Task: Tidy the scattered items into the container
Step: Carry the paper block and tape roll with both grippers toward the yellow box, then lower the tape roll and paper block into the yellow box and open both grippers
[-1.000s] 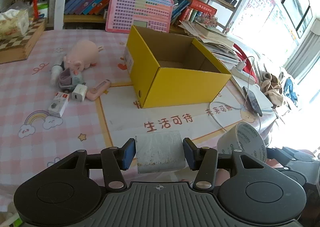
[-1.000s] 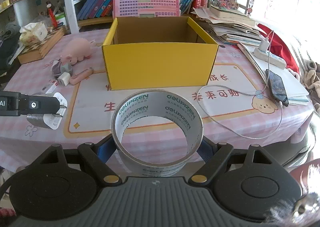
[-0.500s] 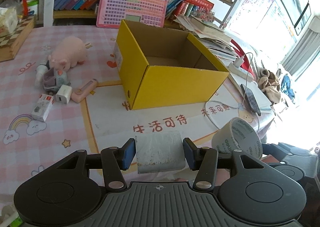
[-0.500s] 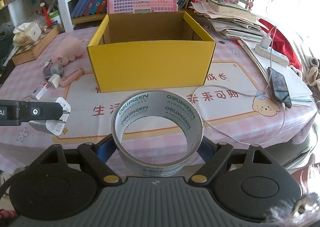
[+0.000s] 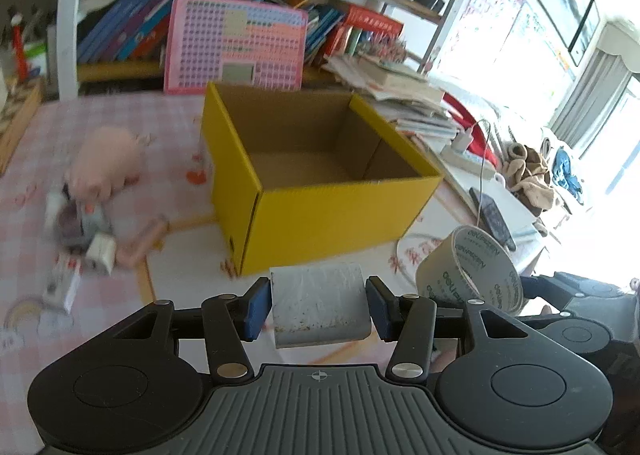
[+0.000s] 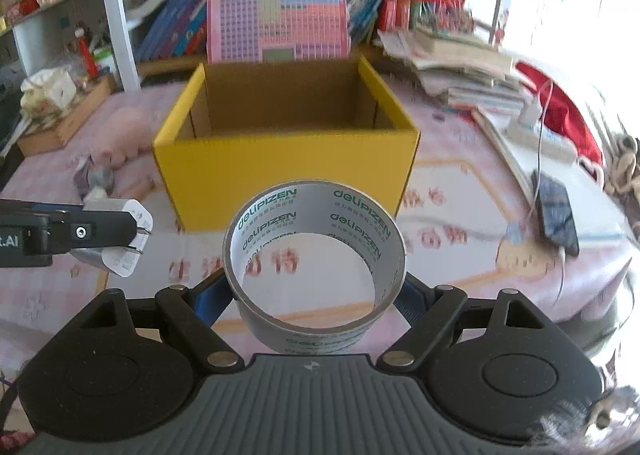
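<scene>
An open yellow cardboard box [image 5: 344,215] stands mid-table and looks empty inside; it also shows in the right wrist view [image 6: 288,171]. My left gripper [image 5: 318,307] is shut on a grey packet [image 5: 320,303], held above the table in front of the box. My right gripper [image 6: 316,295] is shut on a roll of grey tape [image 6: 316,267], also in front of the box; the roll shows in the left wrist view [image 5: 468,271]. The left gripper with its packet [image 6: 116,247] appears at the left of the right wrist view.
Left of the box lie a pink plush pig [image 5: 106,165], a white charger [image 5: 100,251], a pink tube [image 5: 142,243] and a small white box [image 5: 64,283]. A phone [image 6: 554,215] on a cable lies right. Book stacks [image 6: 460,67] and shelves stand behind.
Both grippers have moved forward toward the box, which looms larger now. Each keeps its hold, the left on the packet, the right on the tape.
</scene>
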### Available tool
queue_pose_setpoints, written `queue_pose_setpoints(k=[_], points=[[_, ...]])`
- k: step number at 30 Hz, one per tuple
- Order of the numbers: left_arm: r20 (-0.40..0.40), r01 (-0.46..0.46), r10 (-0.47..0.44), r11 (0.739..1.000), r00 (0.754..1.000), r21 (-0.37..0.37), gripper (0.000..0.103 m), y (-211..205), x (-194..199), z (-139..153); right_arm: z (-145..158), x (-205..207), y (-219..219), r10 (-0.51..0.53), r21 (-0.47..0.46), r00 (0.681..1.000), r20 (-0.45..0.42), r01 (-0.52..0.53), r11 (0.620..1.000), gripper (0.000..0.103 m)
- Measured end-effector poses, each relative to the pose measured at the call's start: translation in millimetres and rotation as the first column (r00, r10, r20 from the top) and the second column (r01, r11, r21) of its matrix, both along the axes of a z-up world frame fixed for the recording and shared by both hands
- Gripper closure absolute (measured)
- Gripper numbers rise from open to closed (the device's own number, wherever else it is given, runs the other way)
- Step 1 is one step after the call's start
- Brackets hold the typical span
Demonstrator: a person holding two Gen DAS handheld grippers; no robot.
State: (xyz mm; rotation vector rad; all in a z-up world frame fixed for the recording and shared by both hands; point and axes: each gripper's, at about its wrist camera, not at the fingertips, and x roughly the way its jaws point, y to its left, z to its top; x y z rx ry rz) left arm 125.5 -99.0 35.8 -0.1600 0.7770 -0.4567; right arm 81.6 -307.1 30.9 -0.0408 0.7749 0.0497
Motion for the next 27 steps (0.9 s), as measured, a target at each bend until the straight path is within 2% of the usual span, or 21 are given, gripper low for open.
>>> queue_pose_setpoints(k=[7,16,27], points=[[0.063,-0.011,0.012,1.0,0.998,-0.002,0.053,-9.0,26.0,17.8,18.4,29.3,-4.5,0.061,-0.034,0.995,0.076,-0.059,0.998,0.02],[0.084,-0.067,0.066,0.998,0.994,0.005,0.053,-27.9,57.1,28.1,36.4,76.1,-18.1,0.184,-0.087,0.973,0.142,-0.173,0.981,0.02],[0.098,-0.111,0.103,0.99,0.99,0.09,0.053,-54.6,113.3,32.2,37.1,147.8,-18.2,0.413,-0.197,0.905,0.099,-0.389,0.9,0.02]])
